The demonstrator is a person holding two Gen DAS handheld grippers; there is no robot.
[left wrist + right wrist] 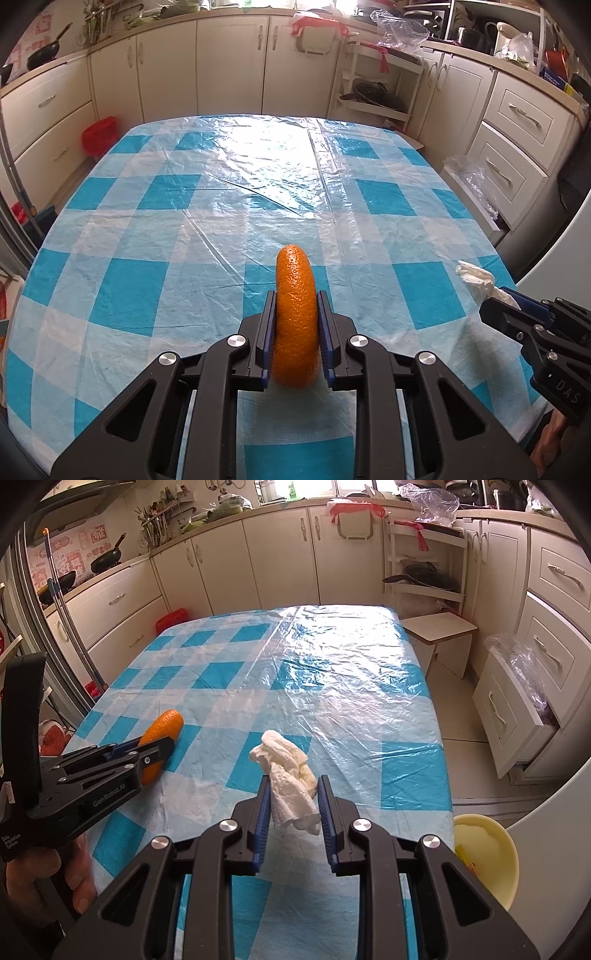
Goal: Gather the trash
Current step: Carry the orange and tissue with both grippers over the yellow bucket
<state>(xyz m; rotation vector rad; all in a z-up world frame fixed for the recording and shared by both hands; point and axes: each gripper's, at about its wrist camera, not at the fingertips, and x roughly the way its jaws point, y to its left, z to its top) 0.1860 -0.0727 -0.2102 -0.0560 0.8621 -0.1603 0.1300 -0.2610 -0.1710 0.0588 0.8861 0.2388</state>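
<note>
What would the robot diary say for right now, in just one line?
left gripper: shut on orange peel | right gripper: shut on crumpled tissue | both above checkered tablecloth | yellow bowl at table's right edge

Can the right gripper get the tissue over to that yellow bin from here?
Probably yes. The right gripper is shut on the crumpled tissue, and the yellow bin sits just off the table's edge on its right, mouth open. Nothing stands between them; the left gripper with the orange peel is on the other side.
</note>
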